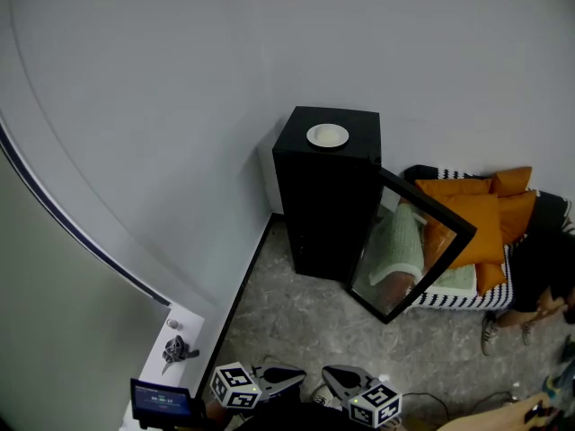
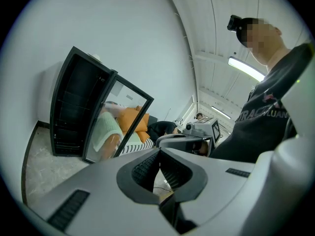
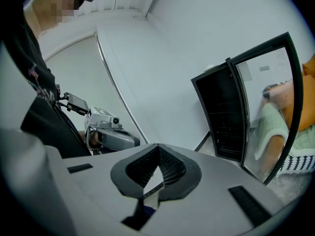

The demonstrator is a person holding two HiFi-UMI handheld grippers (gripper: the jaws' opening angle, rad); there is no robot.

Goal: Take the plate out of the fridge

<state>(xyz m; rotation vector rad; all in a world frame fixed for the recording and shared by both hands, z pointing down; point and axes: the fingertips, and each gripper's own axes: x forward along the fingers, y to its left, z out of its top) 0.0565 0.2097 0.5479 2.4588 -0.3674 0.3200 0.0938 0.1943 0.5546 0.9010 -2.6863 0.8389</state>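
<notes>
A black mini fridge [image 1: 328, 196] stands against the grey wall, its glass door [image 1: 413, 245] swung open to the right. On top of it sits a white plate [image 1: 328, 136]. Both grippers are at the bottom edge of the head view, well short of the fridge. My left gripper [image 1: 301, 377] has its jaws together with nothing between them, and my right gripper [image 1: 325, 373] is the same. The left gripper view shows the fridge [image 2: 74, 107] beyond the shut left gripper [image 2: 159, 150]. In the right gripper view the fridge [image 3: 221, 112] stands at the right, past the shut right gripper [image 3: 158, 146].
A low bed with a striped cover and orange pillows [image 1: 476, 214] lies right of the fridge, and a person in black [image 1: 544, 250] is beside it. At the lower left, a white ledge [image 1: 189, 326] carries a small dark object, with a small screen [image 1: 162, 398] below it.
</notes>
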